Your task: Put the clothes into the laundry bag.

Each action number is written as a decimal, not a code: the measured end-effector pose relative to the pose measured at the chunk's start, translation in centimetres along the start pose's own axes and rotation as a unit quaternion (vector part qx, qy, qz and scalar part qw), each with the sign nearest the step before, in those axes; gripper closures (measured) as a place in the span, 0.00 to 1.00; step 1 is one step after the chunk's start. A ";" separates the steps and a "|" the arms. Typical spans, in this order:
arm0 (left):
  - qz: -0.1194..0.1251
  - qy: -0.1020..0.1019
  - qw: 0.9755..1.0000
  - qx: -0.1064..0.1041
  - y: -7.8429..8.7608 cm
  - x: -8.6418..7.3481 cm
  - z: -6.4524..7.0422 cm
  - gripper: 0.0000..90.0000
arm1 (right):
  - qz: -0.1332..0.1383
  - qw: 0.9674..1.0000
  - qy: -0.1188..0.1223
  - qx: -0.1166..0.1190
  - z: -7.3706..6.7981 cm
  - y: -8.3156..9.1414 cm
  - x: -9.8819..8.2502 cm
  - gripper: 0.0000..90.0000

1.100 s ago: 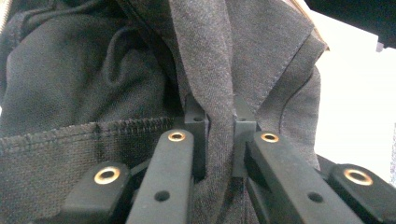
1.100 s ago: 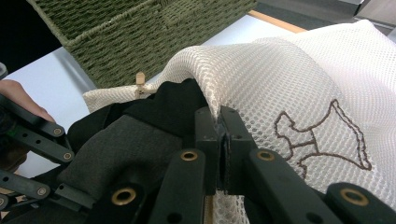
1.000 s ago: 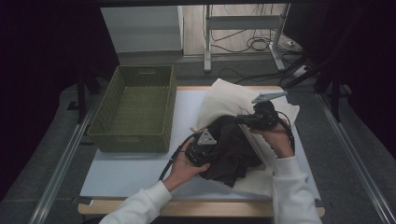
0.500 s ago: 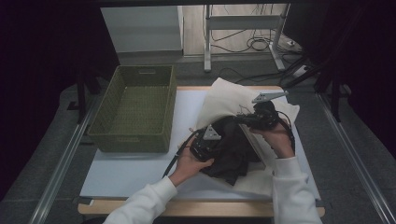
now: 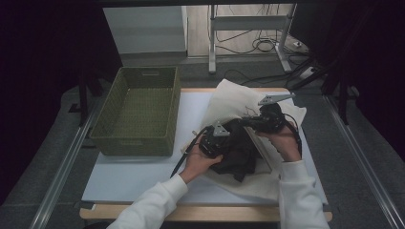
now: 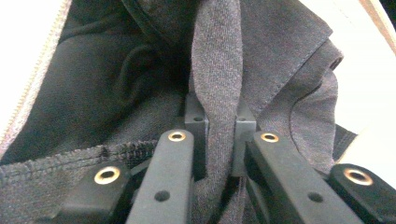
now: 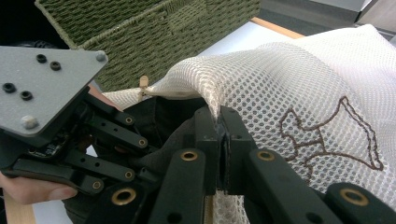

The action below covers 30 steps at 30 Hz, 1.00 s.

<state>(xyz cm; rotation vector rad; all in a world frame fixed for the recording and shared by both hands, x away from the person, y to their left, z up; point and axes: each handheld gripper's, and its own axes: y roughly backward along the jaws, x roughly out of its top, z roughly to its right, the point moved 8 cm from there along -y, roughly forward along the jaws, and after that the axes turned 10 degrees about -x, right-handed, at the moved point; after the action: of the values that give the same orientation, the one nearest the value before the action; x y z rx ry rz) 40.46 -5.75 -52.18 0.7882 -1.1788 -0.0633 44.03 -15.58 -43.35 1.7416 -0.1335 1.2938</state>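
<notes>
High view: dark garment (image 5: 239, 152) partly hidden inside mesh bag (image 5: 234, 100).

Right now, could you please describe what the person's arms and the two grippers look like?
Both arms wear white long sleeves. The left gripper and right gripper are black, each topped by a grey three-cornered plate with dark screws. Their black jaws are flat bars with brass-ringed holes. A black cable trails from the left gripper.
</notes>
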 end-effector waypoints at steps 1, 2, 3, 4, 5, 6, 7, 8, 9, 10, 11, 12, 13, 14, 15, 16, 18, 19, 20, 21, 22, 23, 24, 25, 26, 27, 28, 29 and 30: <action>0.001 0.000 1.000 0.001 0.0 0.0 0.0 0.92 | 0.000 1.000 0.000 0.000 0.0 0.0 0.0 0.97; 0.002 0.000 1.000 0.002 -0.1 0.0 -0.1 0.92 | 0.001 1.000 -0.001 0.000 0.1 0.0 0.0 0.97; 0.002 0.000 1.000 0.003 -0.2 0.0 -0.1 0.92 | 0.001 1.000 -0.001 0.000 0.1 0.0 0.0 0.97; 0.001 -0.001 1.000 0.004 -0.3 0.1 -0.1 0.92 | 0.001 1.000 -0.002 0.000 0.1 -0.1 0.0 0.97; 0.001 -0.002 1.000 0.008 -0.3 0.1 -0.2 0.92 | 0.000 1.000 -0.002 0.000 0.1 -0.1 0.0 0.97; 0.001 -0.005 1.000 0.009 -0.5 0.1 -0.3 0.92 | 0.000 1.000 -0.002 0.001 0.1 -0.1 0.0 0.97; 0.001 -0.004 1.000 0.012 -0.6 0.2 -0.3 0.92 | 0.000 1.000 -0.002 0.001 0.1 -0.1 0.0 0.97; 0.002 -0.002 1.000 0.012 -0.8 0.2 -0.4 0.92 | 0.000 1.000 -0.002 0.000 0.0 -0.1 0.0 0.97; 0.002 -0.001 1.000 0.013 -0.9 0.3 -0.5 0.92 | 0.000 1.000 -0.002 0.000 0.0 -0.1 0.0 0.97; 0.003 -0.001 1.000 0.015 -1.1 0.3 -0.6 0.92 | 0.000 1.000 -0.002 -0.001 0.0 -0.1 0.0 0.97; 0.004 0.001 1.000 0.016 -1.2 0.4 -0.6 0.92 | 0.000 1.000 -0.002 -0.001 0.0 -0.1 0.0 0.97; 0.005 0.002 1.000 0.016 -1.3 0.4 -0.7 0.91 | 0.001 1.000 -0.002 -0.001 0.0 -0.1 0.0 0.97; 0.006 0.004 1.000 0.015 -1.4 0.4 -0.7 0.91 | 0.001 1.000 -0.002 -0.002 0.1 -0.1 0.0 0.97; 0.006 0.004 1.000 0.013 -1.4 0.4 -0.6 0.91 | 0.002 1.000 -0.002 -0.002 0.1 -0.1 0.0 0.97; 0.007 0.003 1.000 0.011 -1.4 0.4 -0.6 0.91 | 0.002 1.000 -0.003 -0.002 0.1 0.0 0.0 0.97; 0.008 0.002 1.000 0.006 -1.2 0.4 -0.5 0.90 | 0.002 1.000 -0.004 -0.002 0.2 0.0 0.0 0.97; 0.018 0.006 1.000 -0.003 -0.7 0.5 -0.2 0.85 | 0.003 1.000 -0.006 -0.001 0.3 0.0 0.0 0.97; 0.024 0.005 1.000 -0.006 -0.3 0.5 -0.1 0.80 | 0.004 1.000 -0.006 -0.001 0.4 0.0 0.0 0.97; 0.028 0.006 1.000 -0.010 0.1 0.5 0.1 0.74 | 0.004 1.000 -0.007 0.000 0.4 0.0 -0.1 0.97; 0.030 0.004 0.999 -0.011 0.5 0.5 0.2 0.68 | 0.004 1.000 -0.008 -0.001 0.5 0.0 -0.1 0.97; 0.032 0.001 0.999 -0.012 1.0 0.5 0.5 0.63 | 0.004 1.000 -0.009 -0.001 0.5 0.0 -0.1 0.97; 0.035 -0.003 0.999 -0.013 1.5 0.4 0.7 0.58 | 0.003 1.000 -0.010 -0.002 0.5 0.0 -0.1 0.97; 0.038 -0.003 0.999 -0.016 2.0 0.3 1.0 0.54 | 0.004 1.000 -0.010 -0.002 0.5 0.0 -0.1 0.97; 0.039 -0.003 0.999 -0.019 2.5 0.2 1.2 0.50 | 0.004 1.000 -0.010 -0.002 0.5 0.0 -0.1 0.97; 0.039 -0.002 0.999 -0.021 3.0 0.1 1.5 0.46 | 0.004 1.000 -0.009 -0.003 0.5 0.0 -0.1 0.97; 0.038 -0.003 0.999 -0.022 3.5 -0.2 1.7 0.41 | 0.004 1.000 -0.009 -0.003 0.5 0.0 -0.1 0.97; 0.038 -0.004 0.999 -0.022 3.9 -0.4 1.9 0.39 | 0.003 1.000 -0.010 -0.003 0.5 0.0 -0.1 0.97; 0.039 -0.005 0.999 -0.020 4.3 -0.7 2.1 0.37 | 0.003 1.000 -0.011 -0.003 0.5 0.0 -0.1 0.97; 0.038 -0.005 0.999 -0.020 4.7 -1.1 2.2 0.36 | 0.003 1.000 -0.011 -0.003 0.5 0.0 -0.1 0.97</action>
<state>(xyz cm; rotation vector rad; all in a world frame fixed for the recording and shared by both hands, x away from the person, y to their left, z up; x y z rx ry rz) 36.52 -2.90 -49.98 0.7079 -1.2121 -0.0271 44.33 -15.99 -43.47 1.7523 -0.1542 1.2784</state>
